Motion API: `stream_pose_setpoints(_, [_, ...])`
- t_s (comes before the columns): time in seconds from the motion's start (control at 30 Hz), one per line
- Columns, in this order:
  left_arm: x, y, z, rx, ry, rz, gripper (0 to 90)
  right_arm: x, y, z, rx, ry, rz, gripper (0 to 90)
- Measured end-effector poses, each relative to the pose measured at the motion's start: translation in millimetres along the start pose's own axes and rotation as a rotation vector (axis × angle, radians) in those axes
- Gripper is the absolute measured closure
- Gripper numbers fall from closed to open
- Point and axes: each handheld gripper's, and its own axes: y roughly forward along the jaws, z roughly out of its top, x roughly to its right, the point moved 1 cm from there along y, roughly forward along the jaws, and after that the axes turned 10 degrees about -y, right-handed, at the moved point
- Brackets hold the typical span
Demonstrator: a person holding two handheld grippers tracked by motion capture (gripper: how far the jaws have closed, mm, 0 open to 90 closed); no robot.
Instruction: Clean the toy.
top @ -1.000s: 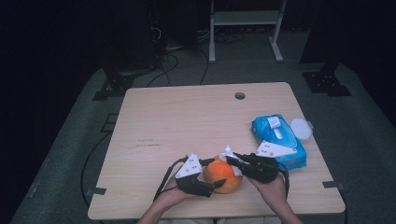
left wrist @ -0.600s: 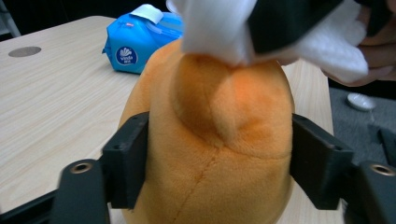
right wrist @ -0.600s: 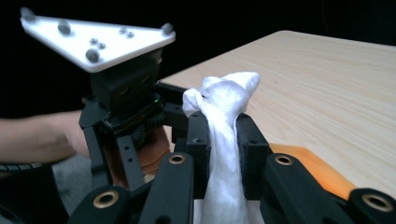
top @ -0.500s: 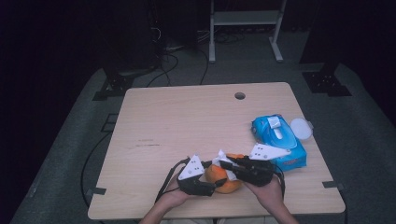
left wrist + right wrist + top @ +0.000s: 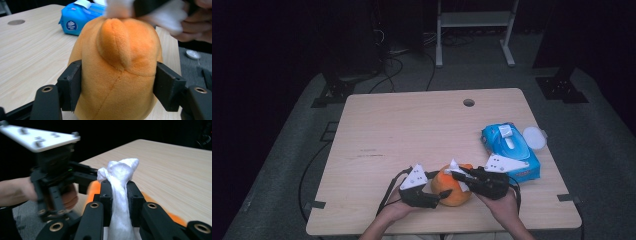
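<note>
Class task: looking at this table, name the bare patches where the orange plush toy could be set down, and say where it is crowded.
Free: the table's whole left half and the far strip around the round hole. Crowded: the near edge, where both grippers meet at the orange plush toy, and the right side, taken by the blue wipes pack.

The plush toy (image 5: 117, 70) was orange. The wipe (image 5: 121, 195) was white, the wipes pack (image 5: 509, 150) bright blue on a pale wood-grain table (image 5: 412, 130).
</note>
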Motion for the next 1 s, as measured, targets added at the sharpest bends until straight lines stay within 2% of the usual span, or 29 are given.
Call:
stream_pose_setpoints(0.1, [-4.1, -1.8, -0.6, 0.002, -0.032, 0.001, 32.9, 6.6, -0.9, -3.8, -0.003, 0.020, -0.023, 77.4])
stream_pose_setpoints(0.2, [-8.1, -1.5, -0.4, 0.017, -0.074, 0.005, 33.5, 22.4, -5.3, -14.1, -0.018, 0.055, -0.084, 77.5])
stream_pose_setpoints(0.3, [-9.9, -0.6, -0.3, 0.023, -0.089, 0.003, 33.5, 27.1, -8.6, -16.6, -0.021, 0.064, -0.097, 77.5])
stream_pose_setpoints(0.37, [-10.8, -0.5, -0.8, 0.028, -0.100, 0.005, 33.5, 21.1, -7.2, -13.1, -0.014, 0.058, -0.083, 77.6])
stream_pose_setpoints(0.43, [-13.2, -0.7, -1.3, 0.036, -0.123, 0.013, 33.4, 10.6, -2.7, -8.6, -0.004, 0.038, -0.046, 77.6])
stream_pose_setpoints(0.53, [-17.2, -2.3, -2.1, 0.046, -0.167, 0.011, 33.3, -6.6, 5.8, -2.2, -0.015, -0.023, 0.010, 77.6])
stream_pose_setpoints(0.6, [-17.9, -3.3, -2.4, 0.047, -0.168, 0.012, 33.4, -9.9, 8.6, -0.6, -0.035, -0.064, -0.009, 77.6])
stream_pose_setpoints(0.67, [-17.0, -3.7, -2.0, 0.041, -0.158, 0.014, 33.7, -4.1, 6.4, -2.2, -0.032, -0.045, -0.030, 77.6])
stream_pose_setpoints(0.73, [-15.7, -2.9, -1.5, 0.041, -0.156, 0.017, 33.9, 8.1, 0.8, -7.2, -0.037, -0.021, -0.075, 77.6])
stream_pose_setpoints(0.83, [-11.2, -0.5, -0.7, 0.035, -0.133, 0.013, 34.0, 30.1, -8.2, -18.3, -0.033, 0.068, -0.127, 77.4])
stream_pose_setpoints(0.9, [-4.6, 2.0, -1.4, 0.019, -0.071, -0.009, 29.9, 38.0, -11.1, -22.5, -0.035, 0.100, -0.131, 77.3])
stream_pose_setpoints(0.93, [-0.7, 3.4, -2.7, 0.008, -0.023, -0.008, 27.1, 39.3, -11.4, -23.5, -0.037, 0.098, -0.139, 77.2])
stream_pose_setpoints(0.97, [1.4, 4.4, -3.5, -0.006, 0.009, 0.003, 24.2, 40.0, -11.2, -24.0, -0.046, 0.098, -0.149, 77.2])
stream_pose_setpoints(1.0, [2.1, 5.3, -4.0, -0.011, 0.020, 0.017, 21.0, 40.6, -11.3, -24.1, -0.048, 0.101, -0.147, 77.3])
